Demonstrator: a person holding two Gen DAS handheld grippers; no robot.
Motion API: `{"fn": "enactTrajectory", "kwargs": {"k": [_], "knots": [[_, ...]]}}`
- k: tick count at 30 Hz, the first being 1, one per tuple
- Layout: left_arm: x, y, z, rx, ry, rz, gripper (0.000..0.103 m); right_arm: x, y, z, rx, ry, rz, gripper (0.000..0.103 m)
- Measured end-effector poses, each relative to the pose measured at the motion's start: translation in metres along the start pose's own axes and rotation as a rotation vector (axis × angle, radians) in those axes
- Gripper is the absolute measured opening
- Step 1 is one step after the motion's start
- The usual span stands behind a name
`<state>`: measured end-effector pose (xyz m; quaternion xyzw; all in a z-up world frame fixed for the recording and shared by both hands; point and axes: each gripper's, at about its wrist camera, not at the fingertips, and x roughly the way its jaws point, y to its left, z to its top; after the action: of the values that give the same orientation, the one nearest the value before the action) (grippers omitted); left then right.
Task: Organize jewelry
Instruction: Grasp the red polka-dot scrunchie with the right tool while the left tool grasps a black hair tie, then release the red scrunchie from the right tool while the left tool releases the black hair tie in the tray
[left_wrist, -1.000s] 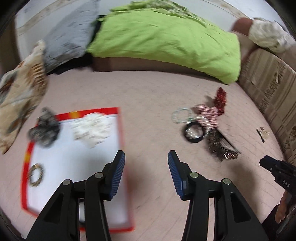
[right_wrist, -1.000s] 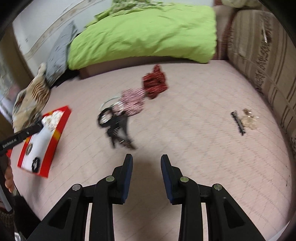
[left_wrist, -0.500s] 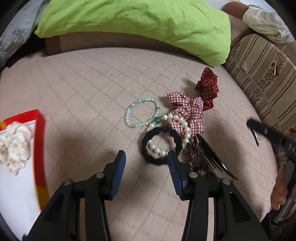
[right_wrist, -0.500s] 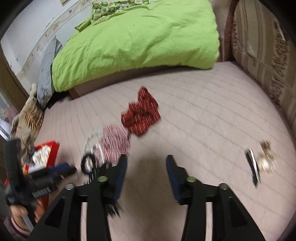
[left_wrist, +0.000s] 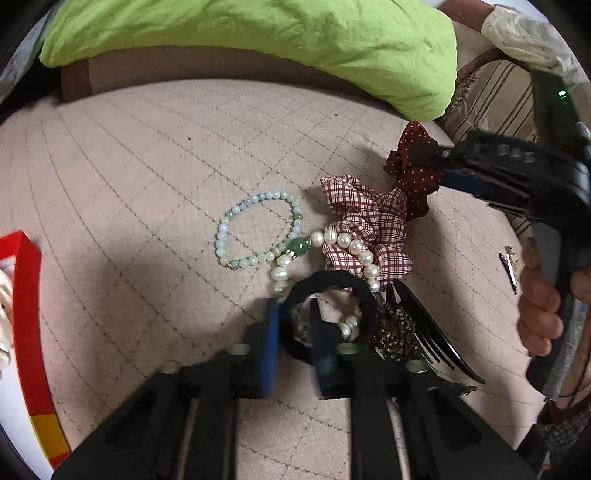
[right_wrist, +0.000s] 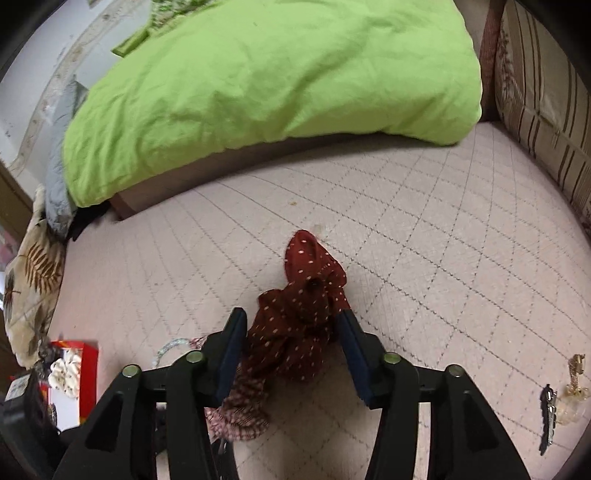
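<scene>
My left gripper (left_wrist: 293, 314) is nearly shut around the near side of a black hair tie (left_wrist: 334, 280), one finger outside the ring and one inside. A white pearl bracelet (left_wrist: 351, 245) lies through the ring and over a checked scrunchie (left_wrist: 373, 218). A pale green bead bracelet (left_wrist: 258, 229) lies to the left. My right gripper (right_wrist: 291, 325) is open, its fingers on either side of a dark red dotted scrunchie (right_wrist: 303, 314), which also shows in the left wrist view (left_wrist: 413, 173). A dark hair comb (left_wrist: 424, 328) lies beside the hair tie.
A red-edged white tray (left_wrist: 26, 314) lies at the left with a white scrunchie (right_wrist: 66, 371) in it. A green quilt (right_wrist: 277, 74) covers the bed behind. A striped cushion (right_wrist: 546, 92) stands at the right. A black hair clip (right_wrist: 548, 421) and a gold trinket (right_wrist: 574, 387) lie far right.
My left gripper moved down onto the black hair tie and closed around its near side. My right gripper moved forward until the red scrunchie lies between its open fingers.
</scene>
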<state>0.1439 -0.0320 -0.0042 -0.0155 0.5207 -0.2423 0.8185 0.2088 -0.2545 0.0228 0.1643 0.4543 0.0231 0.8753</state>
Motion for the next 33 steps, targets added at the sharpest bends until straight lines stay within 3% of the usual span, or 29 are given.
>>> {"fn": "enactTrajectory", "kwargs": {"k": [2,8,17,21,26,33], "knots": [[-0.003,-0.001,-0.001,-0.006,-0.006,0.008,0.007,0.006,-0.003,0.0,0.008,0.031,-0.008,0.011],[-0.024,-0.014,-0.006,0.017,-0.045,0.01,0.006,-0.019,-0.012,-0.008,0.053,0.0,0.003,0.009],[-0.105,-0.001,-0.018,-0.03,-0.153,-0.035,0.006,-0.084,0.01,-0.024,0.036,-0.072,0.055,0.009],[-0.139,0.023,-0.034,-0.073,-0.19,0.002,0.006,-0.097,0.042,-0.037,-0.003,-0.063,0.101,0.009],[-0.172,0.069,-0.061,-0.129,-0.215,0.102,0.006,-0.1,0.094,-0.066,-0.087,-0.025,0.149,0.009],[-0.198,0.166,-0.107,-0.297,-0.201,0.243,0.006,-0.092,0.184,-0.1,-0.239,0.037,0.231,0.009]]}}
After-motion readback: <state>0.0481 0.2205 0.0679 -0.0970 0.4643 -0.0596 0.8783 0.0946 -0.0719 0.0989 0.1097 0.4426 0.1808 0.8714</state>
